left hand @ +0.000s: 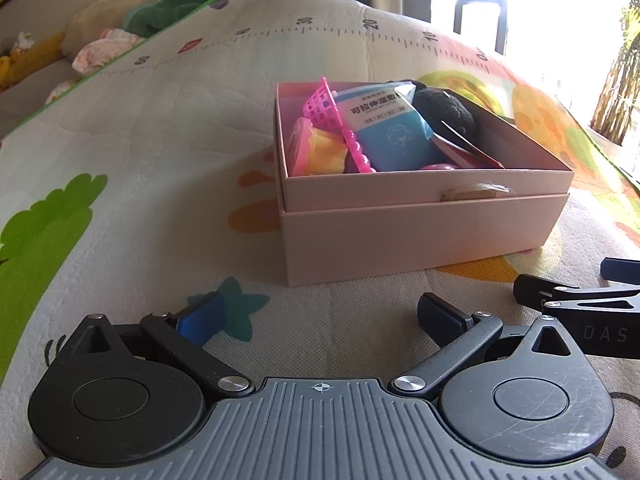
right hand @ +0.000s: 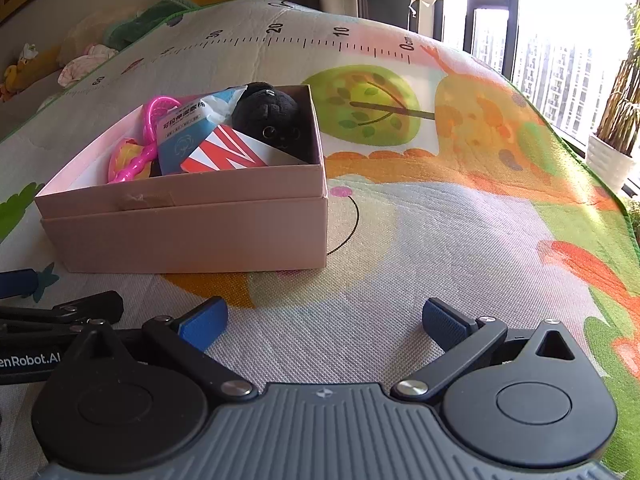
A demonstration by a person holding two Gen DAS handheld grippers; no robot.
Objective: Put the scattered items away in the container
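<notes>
Toward twelve o'clock on the play mat [right hand: 460,240], the pink box [left hand: 420,236] is already holding the toys, so both empty, spread-wide left tongs [left hand: 320,316] and right tongs [right hand: 324,320] should be scanning for strays before withdrawing.

We see the pink box [right hand: 192,224] filled with toys on the play mat [right hand: 440,240]. Our right gripper [right hand: 324,320] hangs empty, fingers [right hand: 204,322] spread.

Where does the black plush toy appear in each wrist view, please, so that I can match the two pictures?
Left wrist view: the black plush toy lies above centre, at the far right end of the pink box, behind the blue packet.
Right wrist view: the toy sits upper left of centre, in the box's far right corner.
Shared landmark: the blue packet beside it.
</notes>
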